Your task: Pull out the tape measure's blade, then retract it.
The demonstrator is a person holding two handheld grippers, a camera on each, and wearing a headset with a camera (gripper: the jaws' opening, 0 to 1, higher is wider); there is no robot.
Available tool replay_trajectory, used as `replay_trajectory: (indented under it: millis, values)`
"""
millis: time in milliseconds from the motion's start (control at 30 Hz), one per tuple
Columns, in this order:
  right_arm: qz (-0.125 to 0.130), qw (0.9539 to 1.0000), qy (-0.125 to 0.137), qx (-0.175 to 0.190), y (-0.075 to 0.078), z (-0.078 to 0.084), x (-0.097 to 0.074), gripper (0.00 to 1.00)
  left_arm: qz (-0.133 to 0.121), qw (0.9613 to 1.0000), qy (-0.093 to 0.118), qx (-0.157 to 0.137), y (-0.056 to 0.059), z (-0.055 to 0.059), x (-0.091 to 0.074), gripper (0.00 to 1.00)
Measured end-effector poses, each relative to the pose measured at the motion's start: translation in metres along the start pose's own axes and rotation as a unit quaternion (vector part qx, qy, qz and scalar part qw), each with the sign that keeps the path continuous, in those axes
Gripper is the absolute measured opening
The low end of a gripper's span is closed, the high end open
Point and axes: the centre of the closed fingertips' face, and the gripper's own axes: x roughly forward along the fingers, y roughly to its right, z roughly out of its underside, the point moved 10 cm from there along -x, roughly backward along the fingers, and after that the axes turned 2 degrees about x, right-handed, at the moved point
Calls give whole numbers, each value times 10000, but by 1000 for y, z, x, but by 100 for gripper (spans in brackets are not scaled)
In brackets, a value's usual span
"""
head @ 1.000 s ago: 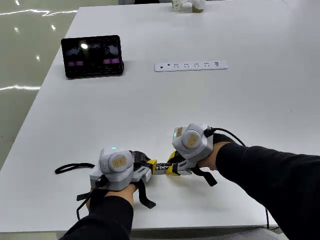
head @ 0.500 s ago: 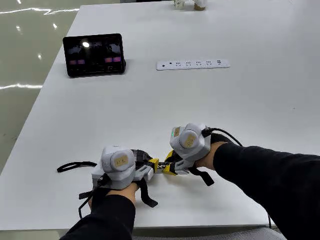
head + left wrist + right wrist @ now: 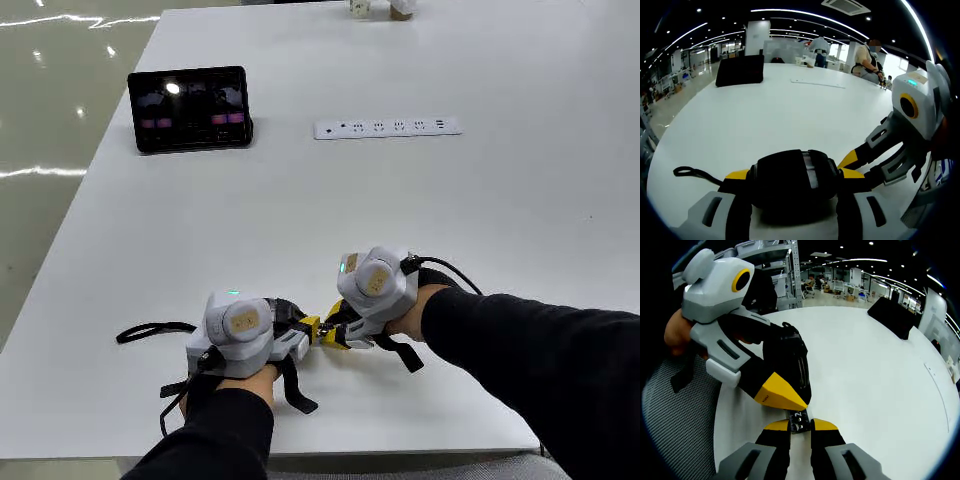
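Note:
The black tape measure lies near the table's front edge, and my left gripper is shut on its body. In the left gripper view the case sits between the yellow-tipped jaws, with its wrist strap trailing left. My right gripper stands close to the right of it, shut on the end of the blade. Only a short length of blade shows between the case and the right gripper. The left gripper's yellow fingertip nearly touches the right gripper's jaws.
A dark tablet stands at the back left of the white table. A white power strip lies behind the middle. Small items sit at the far edge. A grey mesh chair is just off the front edge.
The two grippers have drawn slightly closer together, and the stretch of blade between them is a little shorter. The head camera has shifted a bit.

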Motion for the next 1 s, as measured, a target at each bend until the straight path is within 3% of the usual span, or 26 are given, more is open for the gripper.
replay_trajectory:
  millis: [533, 700, 1000]
  values:
    - [-14, 9999, 113, 48, -2, -4, 5, 12, 4, 10000, 6, -17, -1, 0, 0, 64]
    - [-27, 9998, 85, -170, -4, -5, 8, 12, 2, 10000, 5, -18, -1, 0, 0, 64]
    - [-21, 9998, 178, -51, -3, -5, 10, 12, 7, 10000, 13, -7, -1, 0, 0, 64]
